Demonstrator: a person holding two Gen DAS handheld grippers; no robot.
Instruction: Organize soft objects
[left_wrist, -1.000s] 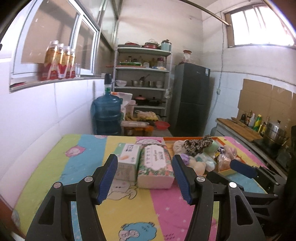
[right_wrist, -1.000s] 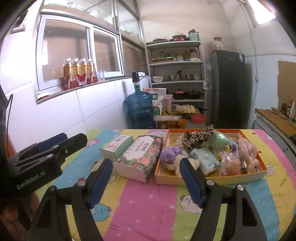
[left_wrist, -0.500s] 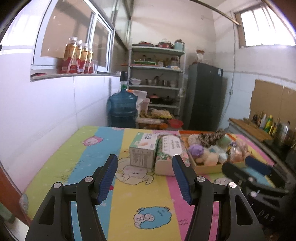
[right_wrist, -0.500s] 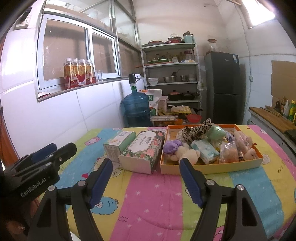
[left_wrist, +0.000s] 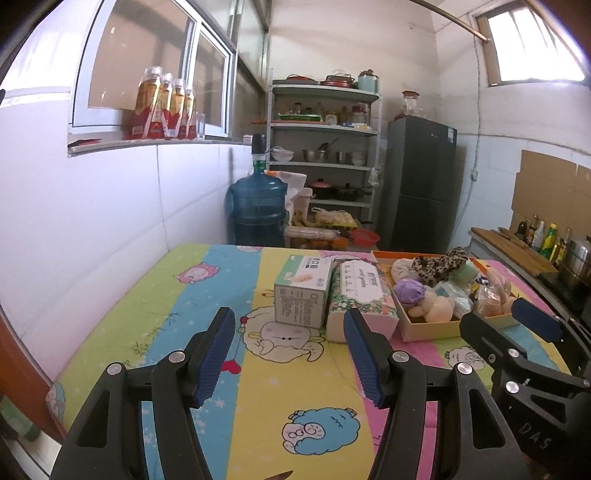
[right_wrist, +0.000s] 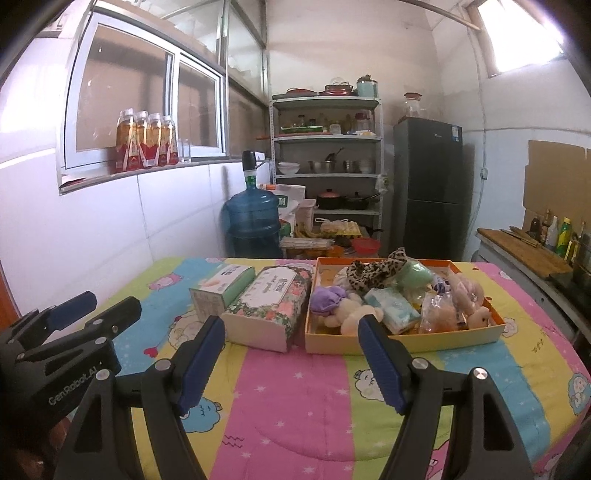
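An orange tray (right_wrist: 402, 341) (left_wrist: 428, 330) on the bright quilted table holds several soft things: a leopard-print cloth (right_wrist: 376, 271), a purple plush (right_wrist: 327, 299), a cream plush toy (right_wrist: 349, 319), a tissue pack (right_wrist: 393, 308) and pink plush animals (right_wrist: 467, 291). Left of the tray lie a floral tissue box (right_wrist: 269, 308) (left_wrist: 360, 291) and a green-white box (right_wrist: 221, 286) (left_wrist: 303, 291). My left gripper (left_wrist: 290, 356) is open and empty, short of the boxes. My right gripper (right_wrist: 293, 363) is open and empty, short of the tray.
The quilt-covered table (right_wrist: 295, 406) abuts a white tiled wall on the left. Beyond it stand a blue water jug (right_wrist: 253, 221), a metal shelf rack (right_wrist: 327, 166) and a dark fridge (right_wrist: 428, 188). A counter with bottles (right_wrist: 554, 232) runs along the right.
Both grippers have drawn back from the table, so the boxes and tray look smaller and farther away. Both stay open and empty.
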